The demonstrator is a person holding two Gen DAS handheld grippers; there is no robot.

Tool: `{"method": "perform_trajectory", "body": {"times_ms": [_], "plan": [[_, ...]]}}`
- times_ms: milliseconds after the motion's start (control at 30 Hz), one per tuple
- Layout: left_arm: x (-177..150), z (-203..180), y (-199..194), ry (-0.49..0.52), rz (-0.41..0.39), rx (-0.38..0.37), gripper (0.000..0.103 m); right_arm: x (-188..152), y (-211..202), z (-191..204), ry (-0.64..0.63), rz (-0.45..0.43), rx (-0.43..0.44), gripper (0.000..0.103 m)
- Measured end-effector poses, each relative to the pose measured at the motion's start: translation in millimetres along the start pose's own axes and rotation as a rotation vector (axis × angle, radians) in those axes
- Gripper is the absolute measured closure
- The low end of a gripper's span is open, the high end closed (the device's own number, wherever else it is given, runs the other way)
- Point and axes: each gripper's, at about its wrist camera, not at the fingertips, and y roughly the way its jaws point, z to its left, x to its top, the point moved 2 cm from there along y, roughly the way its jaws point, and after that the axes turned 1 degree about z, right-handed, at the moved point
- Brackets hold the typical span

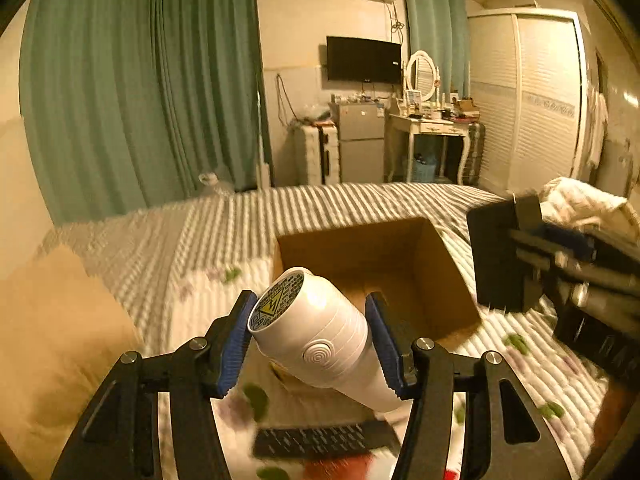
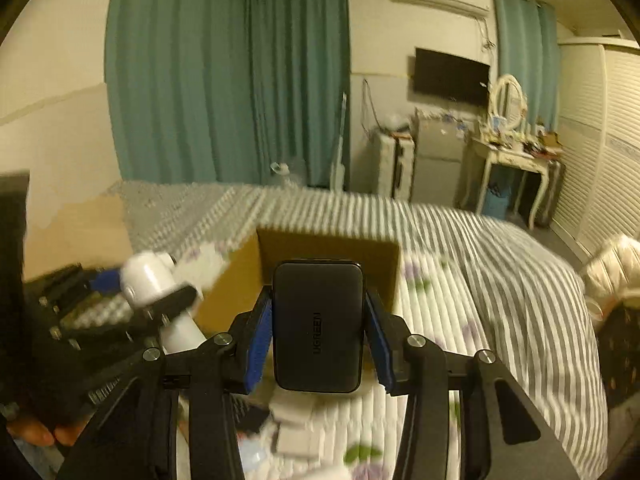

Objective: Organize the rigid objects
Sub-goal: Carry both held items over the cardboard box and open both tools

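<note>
above the box, white cylinder slanting up-left in left tongs

One cardboard box, one white hair dryer, one black power bank, one remote control, two grippers: left, right.

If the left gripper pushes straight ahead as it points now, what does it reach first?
Probably the open cardboard box: the left gripper, shut on the white device, points at it. Depth is uncertain.
</note>
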Motion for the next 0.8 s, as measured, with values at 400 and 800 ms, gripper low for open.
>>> {"method": "perform_trajectory", "body": {"times_ms": [400,800], "plan": [[24.4,1.8,114.7,0.002,0.074,0.035,0.046,46.3,123.4,-21.1,0.021,0.127,0.029,0.06],[0.6,-2.5,160.3,0.016,0.106,0.022,0.046,6.5,189.6,-53.3,0.059,0.201,0.007,0.06]]}}
